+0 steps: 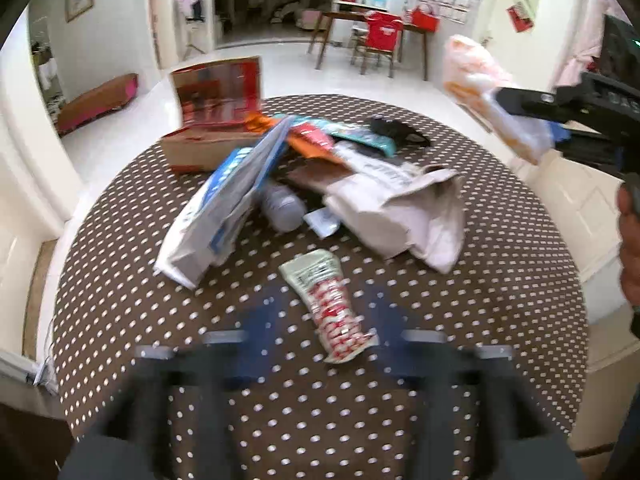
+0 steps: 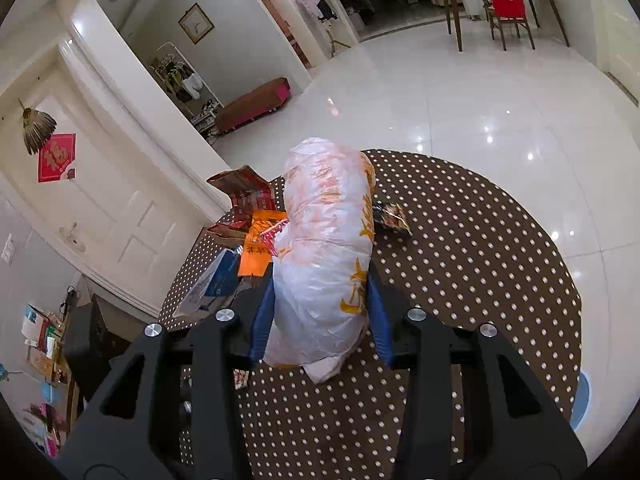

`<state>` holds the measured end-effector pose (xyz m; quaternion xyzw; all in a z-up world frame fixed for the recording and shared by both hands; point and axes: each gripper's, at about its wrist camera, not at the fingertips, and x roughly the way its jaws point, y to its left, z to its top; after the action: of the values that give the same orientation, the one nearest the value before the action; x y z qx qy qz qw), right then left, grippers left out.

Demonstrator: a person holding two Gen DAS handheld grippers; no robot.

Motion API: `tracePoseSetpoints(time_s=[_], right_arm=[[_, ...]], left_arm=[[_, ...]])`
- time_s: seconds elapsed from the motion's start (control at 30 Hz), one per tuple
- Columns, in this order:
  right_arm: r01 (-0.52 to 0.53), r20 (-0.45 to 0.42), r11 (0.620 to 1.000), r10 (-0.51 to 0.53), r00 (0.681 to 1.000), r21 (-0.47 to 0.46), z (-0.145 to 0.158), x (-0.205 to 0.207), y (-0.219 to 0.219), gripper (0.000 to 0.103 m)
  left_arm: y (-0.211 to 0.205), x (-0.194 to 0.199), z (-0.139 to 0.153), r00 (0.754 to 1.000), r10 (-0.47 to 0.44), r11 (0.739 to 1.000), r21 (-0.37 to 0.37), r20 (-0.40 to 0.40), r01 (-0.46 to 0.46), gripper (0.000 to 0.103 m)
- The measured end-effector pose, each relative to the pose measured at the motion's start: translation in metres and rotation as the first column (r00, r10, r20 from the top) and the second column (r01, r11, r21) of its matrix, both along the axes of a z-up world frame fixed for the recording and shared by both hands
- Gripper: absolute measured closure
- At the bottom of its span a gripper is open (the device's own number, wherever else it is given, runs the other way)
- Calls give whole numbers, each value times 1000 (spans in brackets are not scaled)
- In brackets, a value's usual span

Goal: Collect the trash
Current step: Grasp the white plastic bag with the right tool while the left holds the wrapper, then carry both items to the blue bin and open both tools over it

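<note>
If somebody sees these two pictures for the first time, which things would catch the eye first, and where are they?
First, the bulging translucent white plastic bag with orange print, clamped between the blue pads of the right gripper above the round brown table with white dots. Next, the heap of wrappers and paper bags in the table's middle. A flattened red-and-white wrapper lies apart, between the open left gripper's blurred fingers.

A heap of trash [image 1: 320, 176] lay at the middle of the round table [image 1: 500, 320], with an open box [image 1: 218, 116] behind it to the left and a lone wrapper [image 1: 334, 304] in front. To the right, a plastic bag [image 2: 326, 264] sat clamped between the right gripper [image 2: 322, 316] fingers, above the table.
</note>
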<state>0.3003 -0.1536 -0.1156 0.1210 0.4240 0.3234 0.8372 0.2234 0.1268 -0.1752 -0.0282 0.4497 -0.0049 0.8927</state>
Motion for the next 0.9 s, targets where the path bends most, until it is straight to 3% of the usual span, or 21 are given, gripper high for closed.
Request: tracePoseSetpoints(time_s=[0.1, 0.2, 0.23, 0.27, 0.33, 0.4, 0.67, 0.8, 0.9], right_arm=[[3, -7, 1000, -3, 1000, 4, -5, 2, -7, 61], [16, -8, 1000, -16, 1000, 17, -5, -2, -15, 61], [25, -6, 999, -25, 1000, 20, -4, -3, -21, 61], [33, -3, 999, -33, 999, 22, -3, -4, -27, 61], [62, 5, 998, -62, 998, 23, 1, -6, -45, 61], [88, 13, 996, -88, 996, 27, 5, -12, -58, 61], [265, 54, 964, -266, 962, 37, 22, -31, -153, 61], [365, 55, 930, -367, 929, 43, 23, -44, -203, 61], [452, 43, 891, -453, 890, 42, 17, -57, -245, 61]], left_arm=[[-1, 4, -10, 999, 2, 1000, 20, -34, -1, 30], [-7, 10, -21, 999, -9, 998, 69, -51, 13, 59], [-10, 10, -21, 998, -23, 997, 73, -50, 26, 81], [-11, 11, -19, 998, -32, 998, 48, -55, 35, 88], [-9, 12, -15, 998, -38, 999, -22, -59, 37, 91], [-14, 10, -8, 999, -39, 999, -5, -31, 39, 91], [-47, 0, 49, 987, -122, 988, -82, 102, 131, 91], [-91, 12, 69, 963, -221, 966, -101, 156, 238, 91], [-143, 23, 80, 925, -330, 928, -116, 187, 354, 91]])
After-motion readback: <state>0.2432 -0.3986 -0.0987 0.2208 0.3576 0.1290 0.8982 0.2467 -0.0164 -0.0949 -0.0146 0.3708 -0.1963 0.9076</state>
